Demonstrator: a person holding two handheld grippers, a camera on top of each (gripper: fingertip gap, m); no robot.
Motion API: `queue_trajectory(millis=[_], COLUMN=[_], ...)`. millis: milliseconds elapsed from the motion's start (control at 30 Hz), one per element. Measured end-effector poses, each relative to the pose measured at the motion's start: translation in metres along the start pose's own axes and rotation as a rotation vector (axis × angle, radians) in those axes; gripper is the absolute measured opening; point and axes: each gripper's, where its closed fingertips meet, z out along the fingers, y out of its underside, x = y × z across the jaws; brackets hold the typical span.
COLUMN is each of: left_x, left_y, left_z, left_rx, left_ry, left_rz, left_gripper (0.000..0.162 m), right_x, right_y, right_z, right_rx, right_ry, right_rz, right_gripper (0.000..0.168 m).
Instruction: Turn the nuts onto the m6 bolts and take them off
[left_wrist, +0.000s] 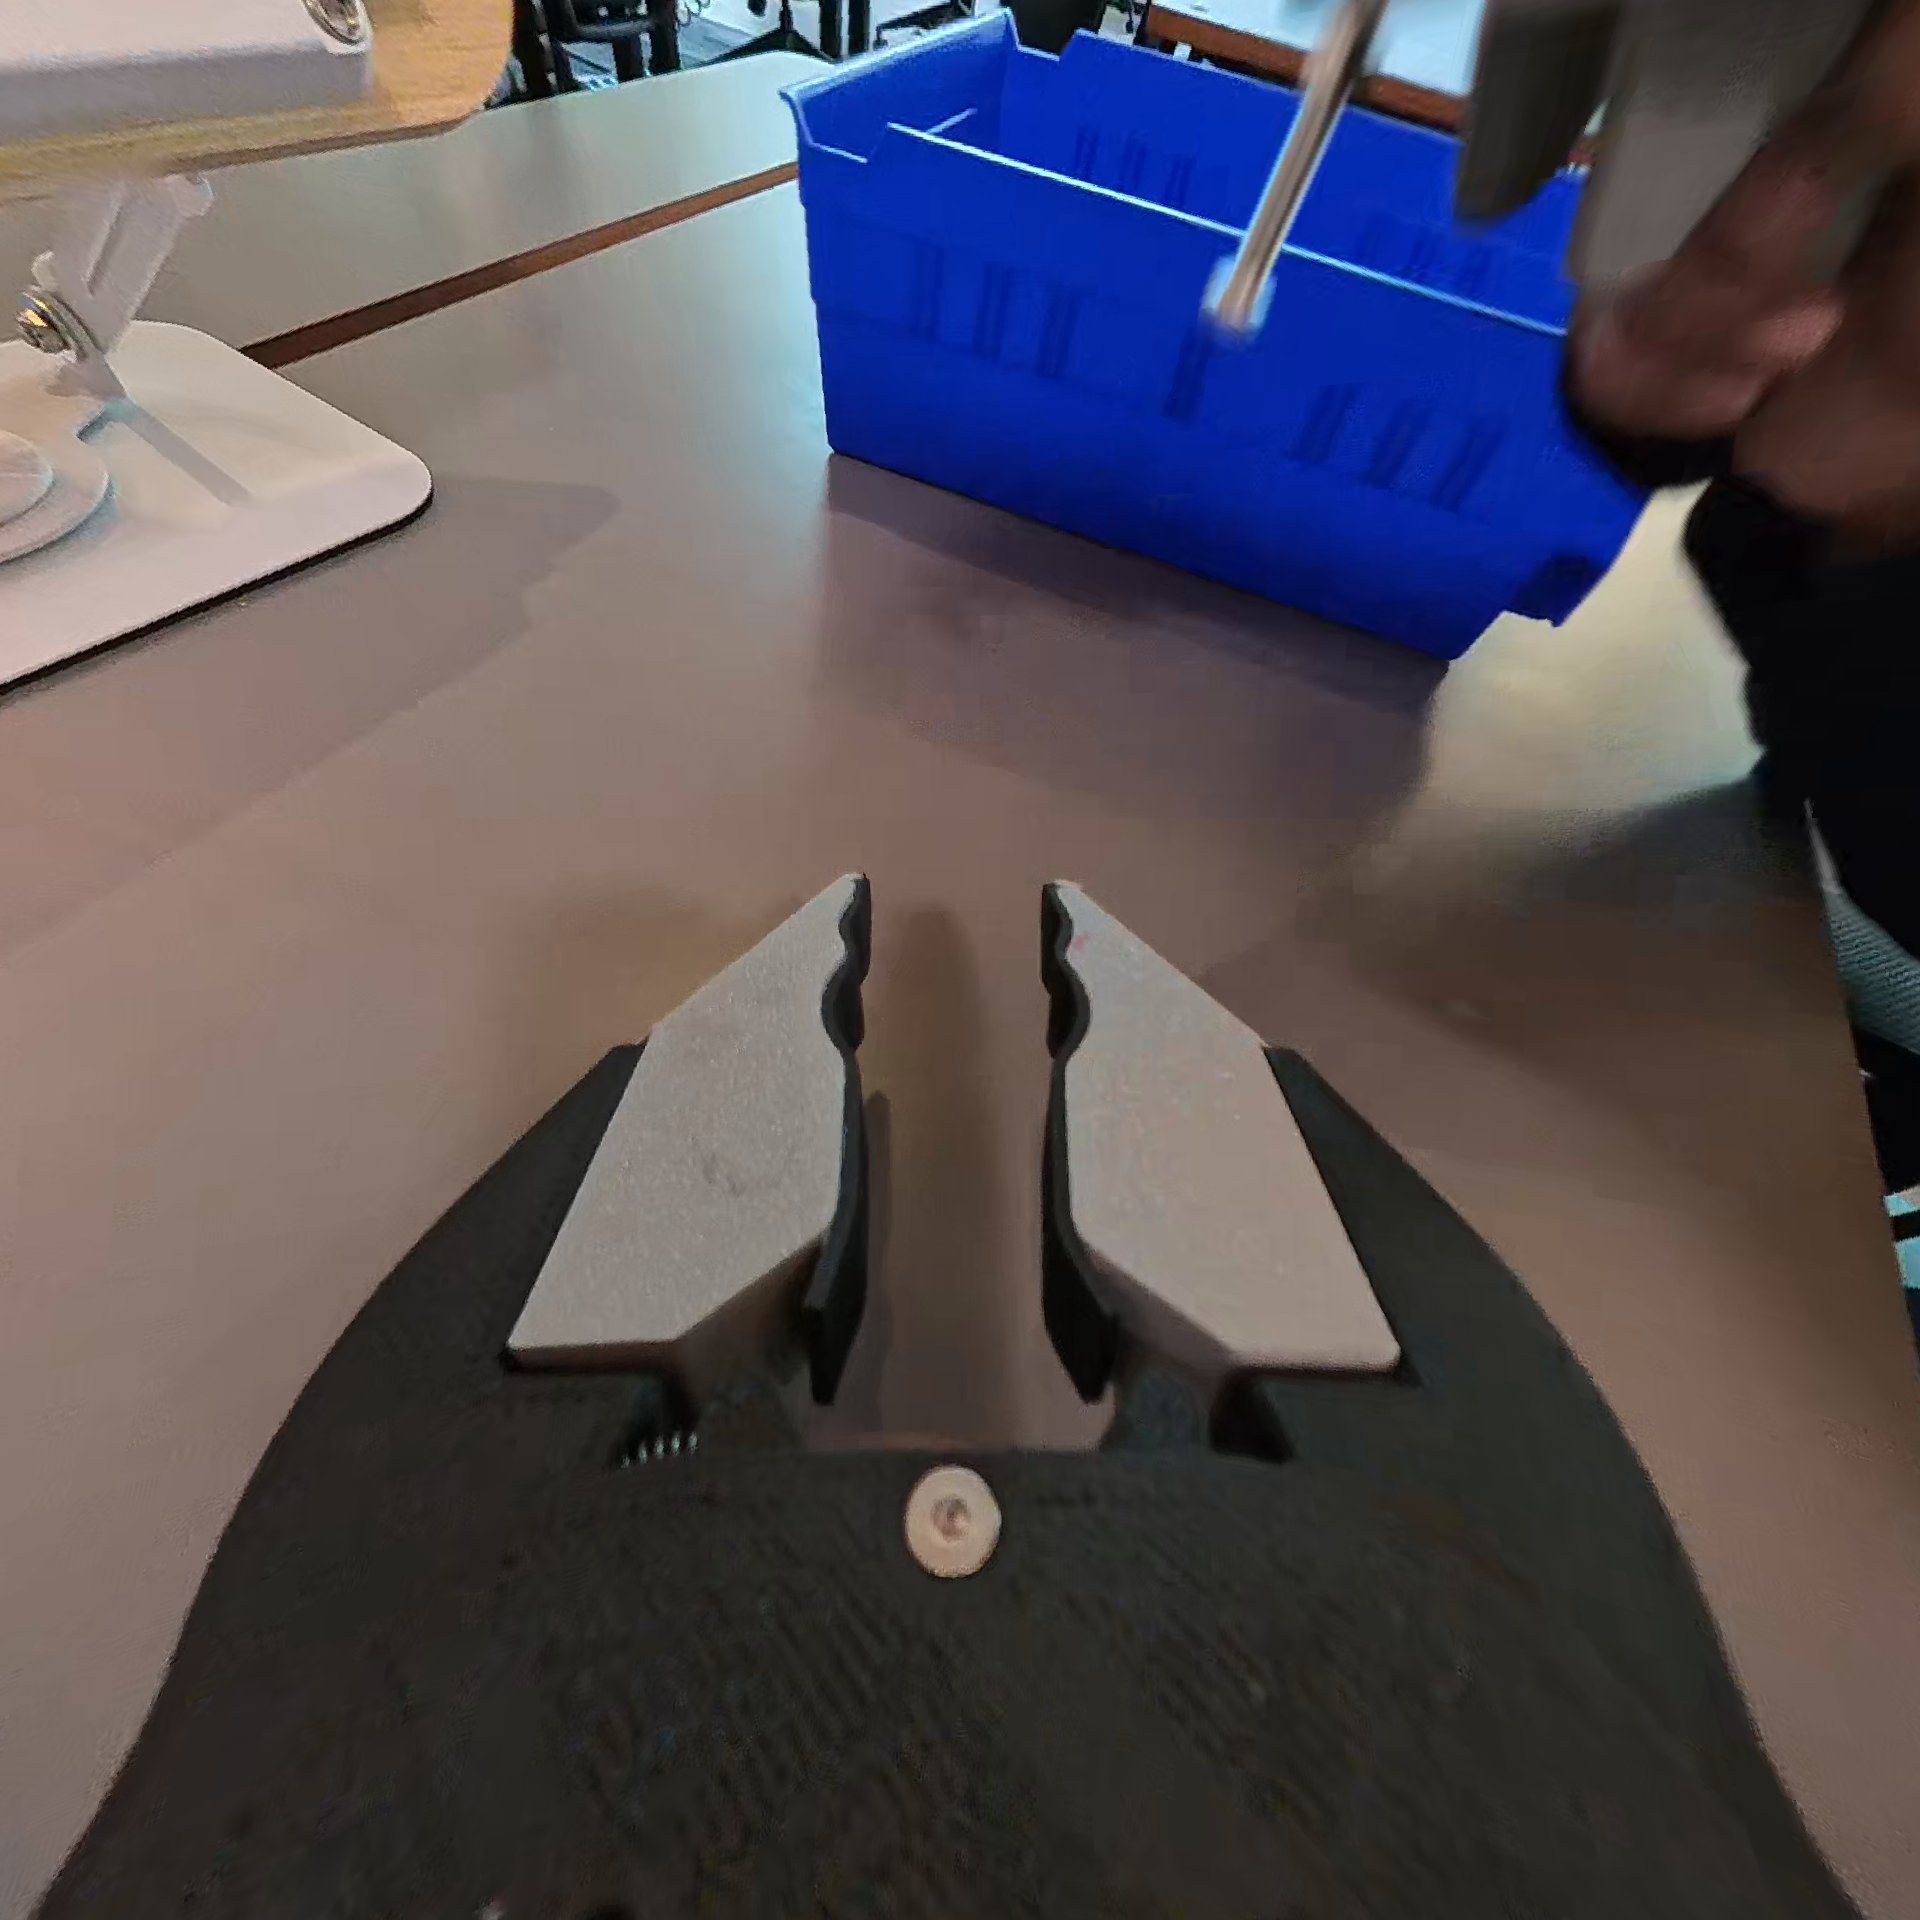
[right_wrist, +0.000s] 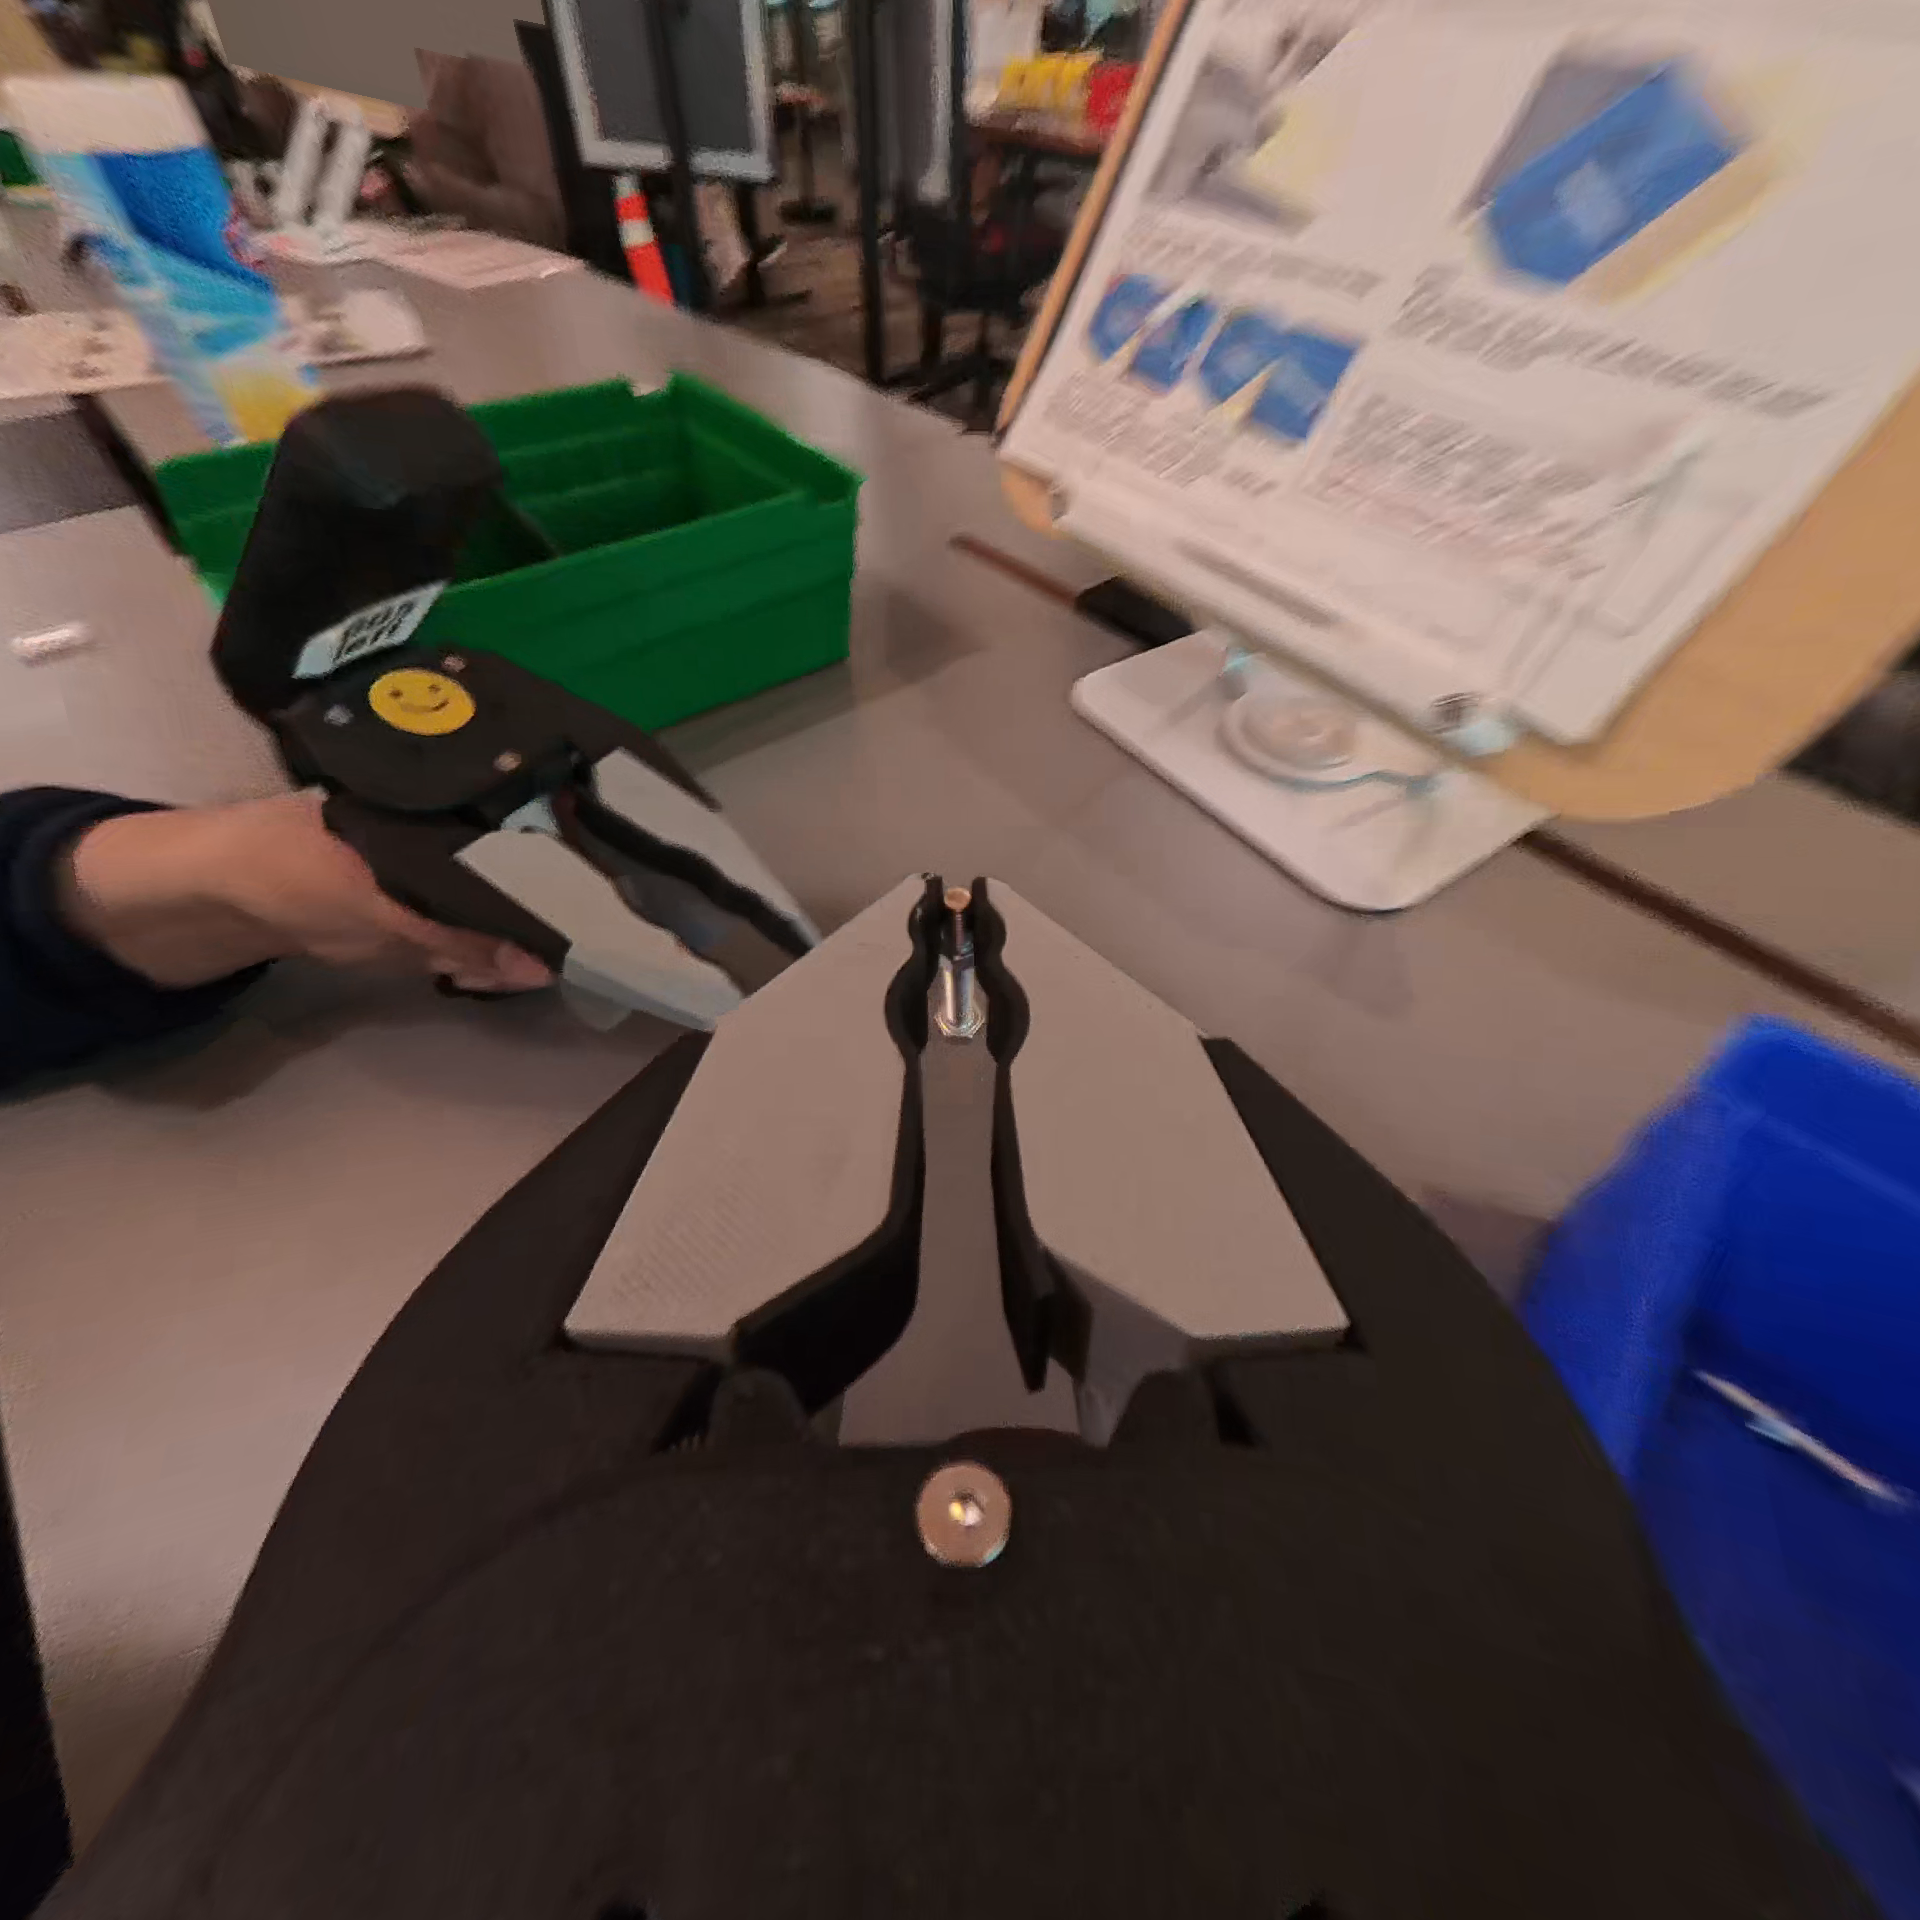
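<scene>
Two wrist cameras, low over the grey desk (left_wrist: 675, 644).
Left view faces the blue plastic bin (left_wrist: 1143, 416) nearby; right view looks leftward past it (right_wrist: 1766, 1351); both share the white stand (left_wrist: 208, 499) (right_wrist: 1299, 790).

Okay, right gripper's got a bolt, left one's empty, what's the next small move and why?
Probably send the open left gripper to fetch a nut: the right gripper is shut on the bolt, and whether it carries a nut is unclear.
</scene>
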Motion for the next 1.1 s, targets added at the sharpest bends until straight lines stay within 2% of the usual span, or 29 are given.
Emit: queue_trajectory(millis=[67,133,267,333,400,467,567,700,733,800,833,900,967,1000,1033,1067,1100], left_x=[0.002,0.004,0.004,0.001,-0.003,-0.003,0.013,0.032,0.03,0.01,-0.005,-0.034,-0.069,-0.078,-0.08,-0.079,-0.085], left_y=[0.002,0.003,0.005,0.005,0.004,-0.002,-0.019,-0.039,-0.039,-0.022,-0.006,0.03,0.069,0.084,0.084,0.081,0.082], left_z=[0.001,0.002,0.004,0.005,0.003,-0.006,-0.047,-0.149,-0.176,-0.221,-0.234,-0.239,-0.235,-0.227,-0.22,-0.216,-0.219], left_rx=[-0.015,-0.026,-0.043,-0.046,-0.038,-0.002,0.089,0.22,0.231,0.187,0.12,-0.014,-0.162,-0.205,-0.161,-0.127,-0.133], left_ry=[-0.007,-0.014,-0.032,-0.067,-0.12,-0.19,-0.255,-0.452,-0.522,-0.694,-0.762,-0.802,-0.847,-0.809,-0.77,-0.744,-0.791], left_rz=[0.023,0.049,0.079,0.084,0.105,0.117,0.106,0.133,0.137,0.132,0.112,0.031,-0.012,-0.034,-0.071,-0.065,-0.047], left_gripper=[0.031,0.03,0.03,0.036,0.044,0.046,0.047,0.05,0.051,0.053,0.06,0.072,0.069,0.063,0.054,0.02,0.013], right_x=[0.032,0.064,0.117,0.139,0.14,0.132,0.111,0.06,0.05,0.039,0.034,0.033,0.039,0.041,0.044,0.046,0.048], right_y=[-0.019,-0.023,0.027,0.057,0.077,0.078,0.075,0.078,0.079,0.084,0.092,0.112,0.123,0.126,0.131,0.136,0.141], right_z=[-0.039,-0.073,-0.101,-0.108,-0.112,-0.119,-0.134,-0.145,-0.147,-0.145,-0.14,-0.127,-0.116,-0.112,-0.108,-0.106,-0.104], right_rx=[0.039,0.041,-0.096,-0.148,-0.183,-0.153,-0.109,-0.082,-0.073,-0.054,-0.078,-0.168,-0.211,-0.225,-0.242,-0.265,-0.284], right_ry=[0.13,0.219,0.283,0.349,0.342,0.327,0.306,0.184,0.172,0.181,0.18,0.197,0.236,0.25,0.262,0.27,0.272], right_rz=[-0.027,0.002,0.14,0.177,0.221,0.215,0.185,0.181,0.168,0.146,0.144,0.137,0.112,0.103,0.097,0.094,0.096], right_gripper=[0.002,0.002,0.003,0.009,0.017,0.019,0.028,0.059,0.06,0.06,0.061,0.073,0.073,0.068,0.064,0.061,0.06])
